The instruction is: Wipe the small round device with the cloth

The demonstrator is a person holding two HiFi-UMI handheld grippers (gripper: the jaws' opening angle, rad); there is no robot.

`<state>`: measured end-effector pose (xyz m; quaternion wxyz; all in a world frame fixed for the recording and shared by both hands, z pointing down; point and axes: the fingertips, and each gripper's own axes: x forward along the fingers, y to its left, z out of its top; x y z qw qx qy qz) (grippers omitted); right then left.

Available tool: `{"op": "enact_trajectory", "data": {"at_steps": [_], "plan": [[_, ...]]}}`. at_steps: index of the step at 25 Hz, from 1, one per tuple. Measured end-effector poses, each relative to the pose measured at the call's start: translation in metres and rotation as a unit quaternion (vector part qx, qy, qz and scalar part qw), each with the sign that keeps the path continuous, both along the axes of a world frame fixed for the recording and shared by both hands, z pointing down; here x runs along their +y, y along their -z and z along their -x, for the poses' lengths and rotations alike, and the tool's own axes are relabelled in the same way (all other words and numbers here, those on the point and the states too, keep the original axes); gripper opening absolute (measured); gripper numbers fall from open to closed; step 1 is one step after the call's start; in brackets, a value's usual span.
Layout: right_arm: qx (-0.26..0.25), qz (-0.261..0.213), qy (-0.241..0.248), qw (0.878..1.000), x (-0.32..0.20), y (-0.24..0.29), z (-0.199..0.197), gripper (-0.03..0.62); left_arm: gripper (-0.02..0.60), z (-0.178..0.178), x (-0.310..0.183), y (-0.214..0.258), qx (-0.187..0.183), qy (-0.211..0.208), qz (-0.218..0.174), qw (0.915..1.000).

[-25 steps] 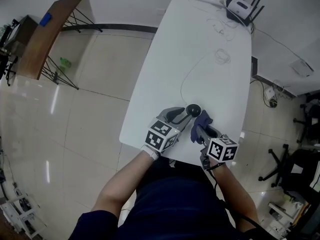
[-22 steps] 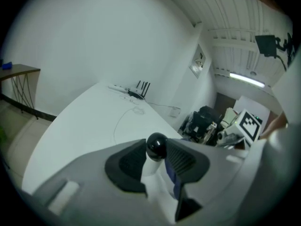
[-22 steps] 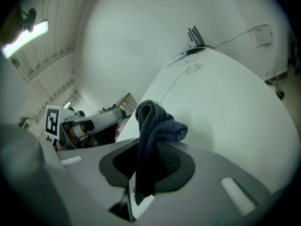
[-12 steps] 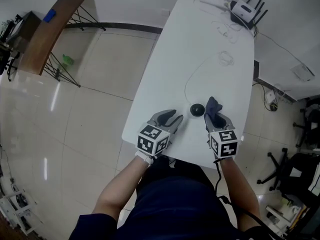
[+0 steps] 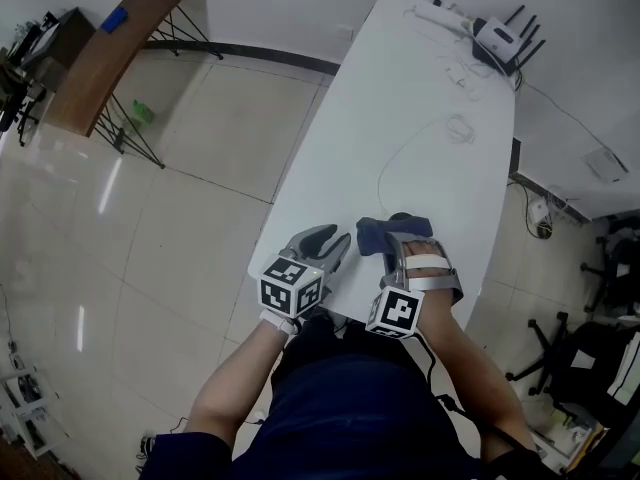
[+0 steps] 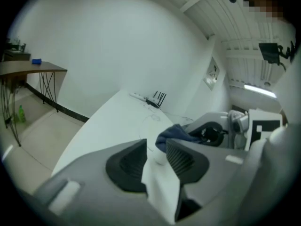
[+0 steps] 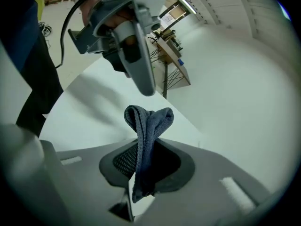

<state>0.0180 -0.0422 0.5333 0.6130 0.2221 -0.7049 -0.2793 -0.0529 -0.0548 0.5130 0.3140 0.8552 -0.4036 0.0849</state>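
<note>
On the white table, near its front edge, lies the small black round device with a thin white cable running from it. My right gripper and the cloth cover most of it. My right gripper is rolled onto its side and shut on a folded dark blue cloth, whose loop sticks out past the jaws. My left gripper rests just left of the cloth and apart from the device, its jaws open with nothing between them.
A black-and-white router and a white power strip sit at the table's far end, with a coiled white cord nearer. A wooden side table stands on the tiled floor at left. Office chair legs show at right.
The right gripper has rolled over and swung left with the cloth, coming to lie over the device. The left gripper has drawn back left, away from the device.
</note>
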Motion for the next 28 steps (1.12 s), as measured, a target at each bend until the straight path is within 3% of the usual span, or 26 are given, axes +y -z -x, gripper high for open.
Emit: {"op": "enact_trajectory", "data": {"at_steps": [5, 8, 11, 13, 15, 16, 17, 19, 21, 22, 23, 25, 28], "plan": [[0.031, 0.026, -0.006, 0.999, 0.022, -0.019, 0.001, 0.072, 0.124, 0.009, 0.004, -0.004, 0.007, 0.013, 0.009, 0.9998], [0.01, 0.008, 0.0, 1.0, 0.022, -0.011, 0.006, 0.072, 0.124, 0.007, 0.006, -0.006, 0.009, 0.009, 0.012, 0.9999], [-0.038, -0.031, -0.004, 0.999, 0.006, 0.017, 0.012, 0.072, 0.124, 0.005, 0.006, -0.006, 0.01, 0.005, 0.013, 0.9999], [-0.086, -0.032, -0.037, 0.995, -0.01, 0.033, 0.005, 0.072, 0.124, 0.002, 0.005, -0.004, 0.01, 0.001, 0.012, 0.9999], [-0.166, 0.0, -0.107, 0.98, -0.027, 0.042, -0.012, 0.072, 0.124, -0.002, 0.004, -0.003, 0.01, -0.003, 0.01, 0.9999], [-0.215, 0.026, -0.153, 0.964, -0.034, 0.044, -0.023, 0.072, 0.124, -0.003, 0.004, -0.003, 0.01, -0.004, 0.011, 0.9999], [-0.265, 0.053, -0.201, 0.941, -0.039, 0.044, -0.035, 0.072, 0.124, -0.004, 0.005, -0.003, 0.01, -0.006, 0.011, 0.9999], [-0.357, 0.1, -0.289, 0.883, -0.044, 0.039, -0.063, 0.071, 0.124, -0.005, 0.006, -0.004, 0.01, -0.008, 0.014, 0.9998], [-0.435, 0.142, -0.361, 0.812, -0.042, 0.029, -0.086, 0.071, 0.124, -0.005, 0.008, -0.007, 0.012, -0.009, 0.018, 0.9997], [-0.476, 0.169, -0.394, 0.768, -0.038, 0.024, -0.092, 0.071, 0.124, -0.005, 0.009, -0.008, 0.013, -0.009, 0.022, 0.9996], [-0.518, 0.197, -0.425, 0.716, -0.033, 0.019, -0.096, 0.071, 0.124, -0.005, 0.009, -0.01, 0.014, -0.009, 0.025, 0.9996], [-0.597, 0.244, -0.473, 0.6, -0.022, 0.009, -0.098, 0.071, 0.124, -0.005, 0.01, -0.013, 0.016, -0.009, 0.031, 0.9994], [-0.701, 0.269, -0.507, 0.423, -0.008, 0.0, -0.096, 0.072, 0.124, -0.007, 0.01, -0.013, 0.019, -0.013, 0.034, 0.9992]]}}
